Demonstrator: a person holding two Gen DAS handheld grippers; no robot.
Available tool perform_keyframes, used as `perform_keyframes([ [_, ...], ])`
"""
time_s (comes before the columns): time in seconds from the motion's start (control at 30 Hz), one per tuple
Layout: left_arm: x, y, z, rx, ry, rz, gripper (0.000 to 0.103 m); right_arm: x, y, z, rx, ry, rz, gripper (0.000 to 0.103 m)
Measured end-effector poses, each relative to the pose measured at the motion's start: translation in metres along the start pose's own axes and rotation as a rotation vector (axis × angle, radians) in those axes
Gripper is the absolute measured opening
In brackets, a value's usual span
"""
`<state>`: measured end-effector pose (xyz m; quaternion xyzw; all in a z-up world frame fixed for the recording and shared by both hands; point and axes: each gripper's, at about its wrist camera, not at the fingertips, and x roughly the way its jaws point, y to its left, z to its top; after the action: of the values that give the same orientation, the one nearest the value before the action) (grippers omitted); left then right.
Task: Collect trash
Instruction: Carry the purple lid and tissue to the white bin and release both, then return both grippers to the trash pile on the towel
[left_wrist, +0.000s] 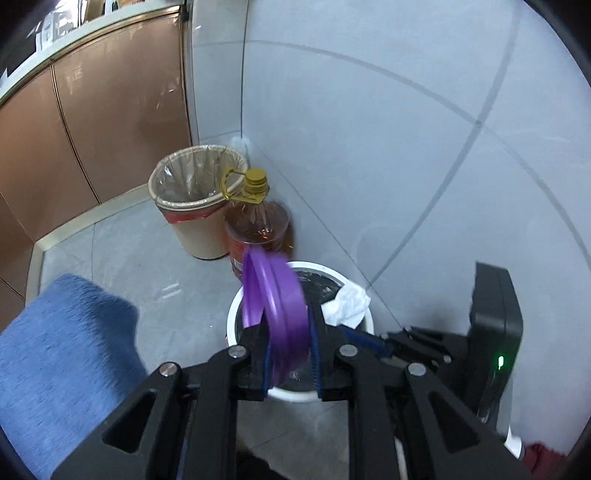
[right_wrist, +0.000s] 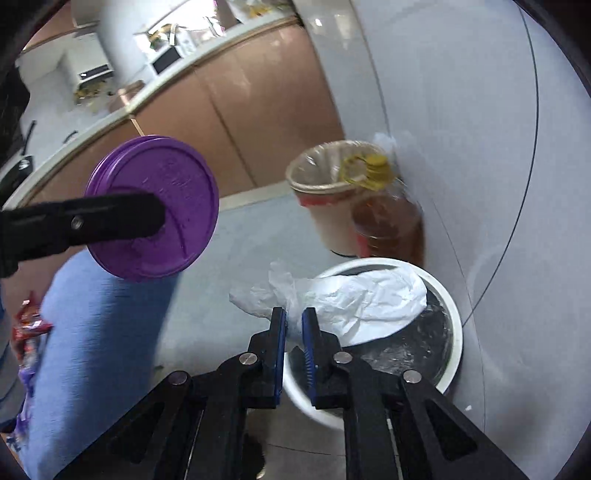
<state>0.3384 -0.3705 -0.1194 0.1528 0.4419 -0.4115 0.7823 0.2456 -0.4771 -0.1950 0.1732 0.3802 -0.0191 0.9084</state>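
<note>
Tiled floor (left_wrist: 147, 266) — purple lid (left_wrist: 275, 306) edge-up, clamped.

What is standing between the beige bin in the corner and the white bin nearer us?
A big bottle of amber liquid with a yellow cap stands there, against the wall, beside the beige bin and just behind the white bin. Both wrist views show it.

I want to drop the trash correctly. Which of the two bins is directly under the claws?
The white-rimmed bin with the dark liner, by the wall; the beige bin stands farther, beside the oil bottle.
</note>
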Motion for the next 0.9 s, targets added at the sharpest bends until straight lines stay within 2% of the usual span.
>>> perform_keyframes([
  [0.03,0.01,0.0,0.004,-0.013,0.006,-0.001,0.017,0.004,-0.005,-0.002,0.004,0.005,-0.012,0.012],
  [0.13,0.029,0.002,0.007,-0.046,0.025,-0.004,0.03,0.016,-0.019,-0.005,0.023,0.029,-0.043,0.019],
  [0.2,0.03,0.004,0.006,-0.067,0.016,-0.002,0.045,0.018,-0.022,-0.008,0.028,0.038,-0.062,0.028],
  [0.27,0.025,0.006,0.005,-0.082,0.004,-0.014,0.049,0.017,-0.026,-0.011,0.035,0.038,-0.078,0.036],
  [0.33,0.013,0.007,0.001,-0.085,-0.012,-0.011,0.049,0.014,-0.025,-0.011,0.038,0.038,-0.085,0.037],
  [0.47,-0.028,0.012,-0.007,-0.117,-0.08,0.011,0.049,-0.005,-0.015,-0.008,0.047,0.017,-0.075,0.037],
  [0.57,-0.074,0.015,-0.017,-0.15,-0.157,0.041,0.049,-0.023,-0.001,-0.001,0.036,-0.023,-0.059,0.037],
  [0.63,-0.11,0.018,-0.031,-0.173,-0.21,0.073,0.05,-0.047,0.019,0.003,0.005,-0.059,-0.048,0.038],
  [0.73,-0.154,0.022,-0.051,-0.193,-0.262,0.11,0.056,-0.081,0.049,0.007,-0.044,-0.111,-0.02,0.04],
  [0.9,-0.23,0.03,-0.099,-0.219,-0.353,0.185,0.057,-0.144,0.107,0.009,-0.13,-0.197,0.045,0.043],
])
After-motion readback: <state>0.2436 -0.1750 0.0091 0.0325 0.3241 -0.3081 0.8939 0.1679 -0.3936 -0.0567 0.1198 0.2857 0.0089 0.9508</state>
